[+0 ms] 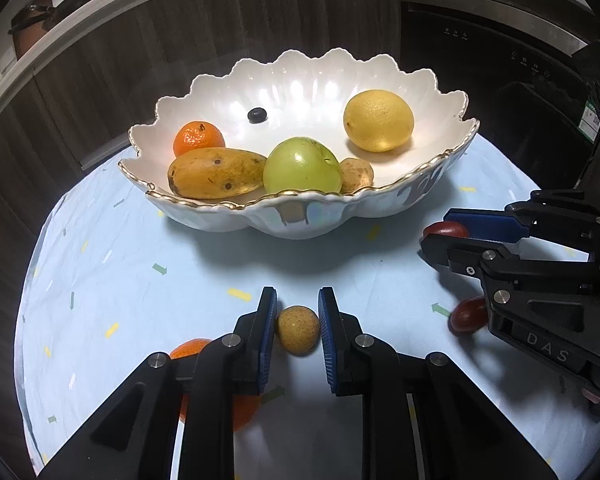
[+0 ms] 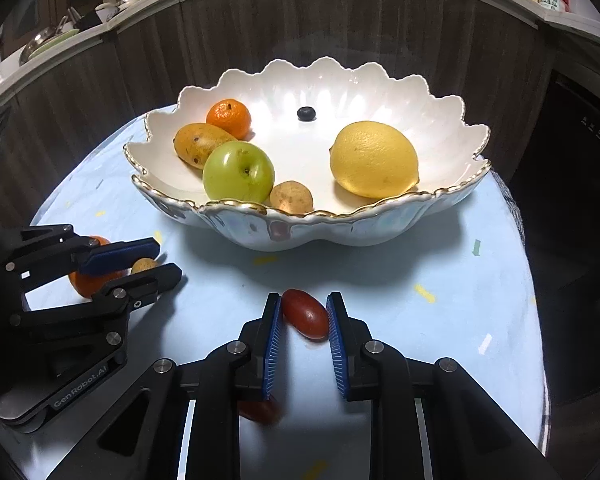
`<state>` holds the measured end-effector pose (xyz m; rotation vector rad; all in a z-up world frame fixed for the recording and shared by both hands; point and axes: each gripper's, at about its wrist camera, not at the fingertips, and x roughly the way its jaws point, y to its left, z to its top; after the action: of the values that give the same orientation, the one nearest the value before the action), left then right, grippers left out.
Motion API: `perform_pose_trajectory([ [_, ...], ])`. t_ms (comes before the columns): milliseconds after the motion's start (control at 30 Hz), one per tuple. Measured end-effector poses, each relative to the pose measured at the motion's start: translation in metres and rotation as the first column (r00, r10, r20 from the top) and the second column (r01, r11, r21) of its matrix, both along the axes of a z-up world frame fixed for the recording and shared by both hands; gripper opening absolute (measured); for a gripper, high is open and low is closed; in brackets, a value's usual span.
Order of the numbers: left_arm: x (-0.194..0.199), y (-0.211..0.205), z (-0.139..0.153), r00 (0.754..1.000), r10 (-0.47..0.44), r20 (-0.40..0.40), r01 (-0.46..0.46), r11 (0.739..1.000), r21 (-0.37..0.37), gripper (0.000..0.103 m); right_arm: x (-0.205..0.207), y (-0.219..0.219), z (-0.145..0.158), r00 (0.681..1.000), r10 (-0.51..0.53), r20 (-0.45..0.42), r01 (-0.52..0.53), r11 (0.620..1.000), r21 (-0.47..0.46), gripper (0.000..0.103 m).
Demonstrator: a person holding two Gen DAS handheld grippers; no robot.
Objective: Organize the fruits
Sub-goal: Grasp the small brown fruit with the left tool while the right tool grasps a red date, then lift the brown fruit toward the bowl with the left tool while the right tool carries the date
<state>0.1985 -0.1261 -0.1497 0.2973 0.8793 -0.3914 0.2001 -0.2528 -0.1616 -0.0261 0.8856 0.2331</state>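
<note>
While your left gripper [image 1: 298, 330] clamps the tan longan [image 1: 298, 330] | your right gripper [image 2: 304, 320] clamps a red grape tomato [image 2: 305, 319] | scalloped fruit bowl [image 1: 416, 196] beyond both.

Right tongs [image 2: 303, 314] pinch a red oval fruit [image 2: 305, 319] before the scalloped bowl [image 2: 380, 224].

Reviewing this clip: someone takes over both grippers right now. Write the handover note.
Left gripper: jaws shut on a small tan fruit on the table.
Right gripper: jaws shut on a red oval fruit, also on the table.
Done: bowl holds lemon, green apple, mango, tangerine, a tan fruit, a blueberry.
Left: lift both into the bowl, then the orange and second red fruit.
</note>
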Motion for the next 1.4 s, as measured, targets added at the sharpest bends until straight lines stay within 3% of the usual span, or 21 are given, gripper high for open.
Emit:
perform_pose_trajectory([
  [400, -0.009, 0.003, 0.022, 0.999, 0.005, 0.036, -0.004, 1.000, -0.023, 0.022, -0.010, -0.001, 0.021, 0.999, -0.021, 0.033, 0.020, 1.000, 0.014, 0.024],
  [867, -0.020, 0.004, 0.061, 0.995, 0.007, 0.097, -0.001, 0.999, -0.054, 0.022, -0.028, -0.003, 0.065, 0.993, -0.042, 0.113, 0.041, 0.999, 0.010, 0.024],
  [1400, 0.001, 0.005, 0.095, 0.991, 0.015, 0.134, -0.004, 0.997, -0.080, 0.022, -0.015, -0.008, 0.101, 0.984, -0.058, 0.169, 0.056, 0.998, 0.019, 0.024],
])
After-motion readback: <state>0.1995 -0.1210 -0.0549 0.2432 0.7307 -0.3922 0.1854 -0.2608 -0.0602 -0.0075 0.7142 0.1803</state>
